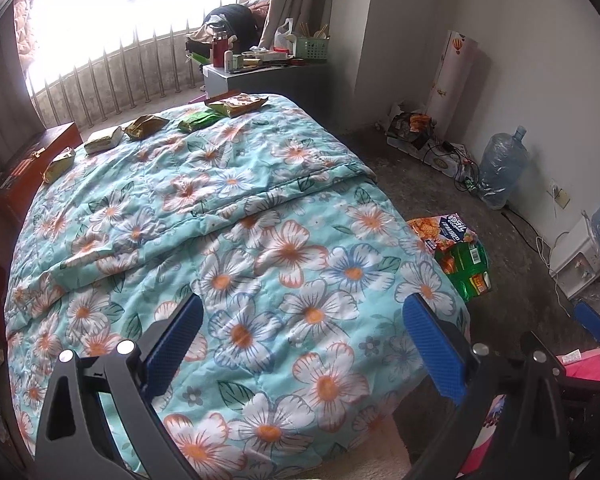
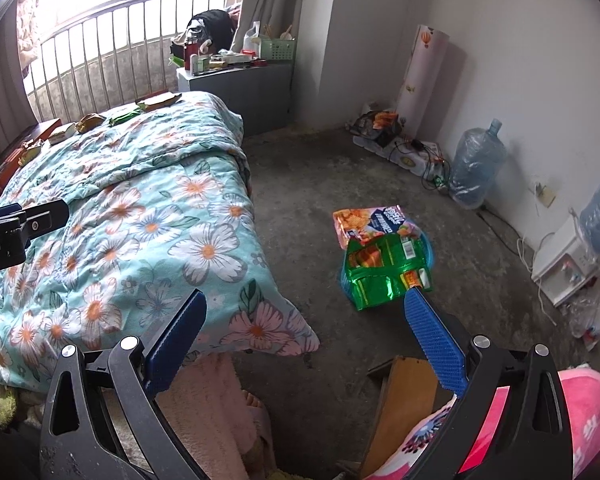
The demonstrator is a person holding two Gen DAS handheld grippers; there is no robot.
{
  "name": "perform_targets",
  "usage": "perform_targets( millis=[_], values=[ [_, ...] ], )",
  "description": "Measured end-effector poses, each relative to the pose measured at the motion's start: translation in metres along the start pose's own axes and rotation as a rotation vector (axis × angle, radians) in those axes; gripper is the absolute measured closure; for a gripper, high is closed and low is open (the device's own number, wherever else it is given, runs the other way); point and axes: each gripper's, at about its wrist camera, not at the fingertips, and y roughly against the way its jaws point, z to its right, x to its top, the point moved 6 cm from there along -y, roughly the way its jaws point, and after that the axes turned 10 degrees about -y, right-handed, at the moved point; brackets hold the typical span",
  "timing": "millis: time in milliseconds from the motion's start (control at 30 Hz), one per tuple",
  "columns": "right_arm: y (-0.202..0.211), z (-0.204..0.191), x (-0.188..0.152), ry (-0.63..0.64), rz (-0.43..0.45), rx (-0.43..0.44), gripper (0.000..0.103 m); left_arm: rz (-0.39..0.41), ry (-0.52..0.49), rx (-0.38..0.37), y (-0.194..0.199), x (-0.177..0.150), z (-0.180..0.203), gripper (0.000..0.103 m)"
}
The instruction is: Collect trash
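Down on the bare concrete floor (image 2: 300, 184), a green foil snack bag (image 2: 388, 272) lies over an orange-and-blue snack bag (image 2: 370, 222), both resting on what may be a blue basket (image 2: 430, 246), though only a sliver of its rim shows. The pile sits just beside the bed's right edge, with open floor around it toward the wall. More wrappers line the far end of the bed: a large orange-brown packet (image 1: 238, 104) near the corner, a green packet (image 1: 198, 121), a gold packet (image 1: 145, 127), a pale yellow packet (image 1: 103, 140) and another gold one (image 1: 58, 165) close to the left edge. A floral quilt (image 1: 260, 240) covers the bed, folded back across the middle and draping over the near corner.

Between bed and wall the floor is mostly free; clutter hugs the wall, where a water jug (image 2: 476, 164) and tangled cables (image 2: 428, 160) stand well apart from the bags. A grey cabinet (image 2: 236, 88) stands just past the far corner of the bed.

The right gripper (image 2: 306, 332) hangs above the floor by the bed's near corner, fingers spread wide and empty, its right fingertip overlapping the green bag's lower edge in view. The left gripper (image 1: 302, 336) hovers over the quilt's near end, fingers likewise parted, grasping nothing.
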Motion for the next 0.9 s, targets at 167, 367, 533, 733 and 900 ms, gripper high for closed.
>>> perform_targets(
  millis=[167,367,533,733,900],
  values=[
    [0.000,0.003,0.002,0.000,0.006,-0.005,0.008,-0.007,0.001,-0.010,-0.001,0.001,0.004,0.005],
    [0.001,0.008,0.002,-0.012,0.009,-0.007,0.008,-0.017,-0.006,-0.023,-0.002,0.001,0.010,0.005],
    [0.003,0.012,0.002,-0.017,0.013,-0.013,0.008,-0.016,-0.010,-0.026,-0.001,0.001,0.013,0.005],
    [0.004,0.012,0.002,-0.016,0.018,-0.018,0.008,-0.022,-0.010,-0.029,-0.001,0.001,0.015,0.005],
    [0.004,0.013,0.004,-0.015,0.020,-0.017,0.008,-0.014,-0.007,-0.023,-0.001,0.001,0.014,0.005]
  ],
)
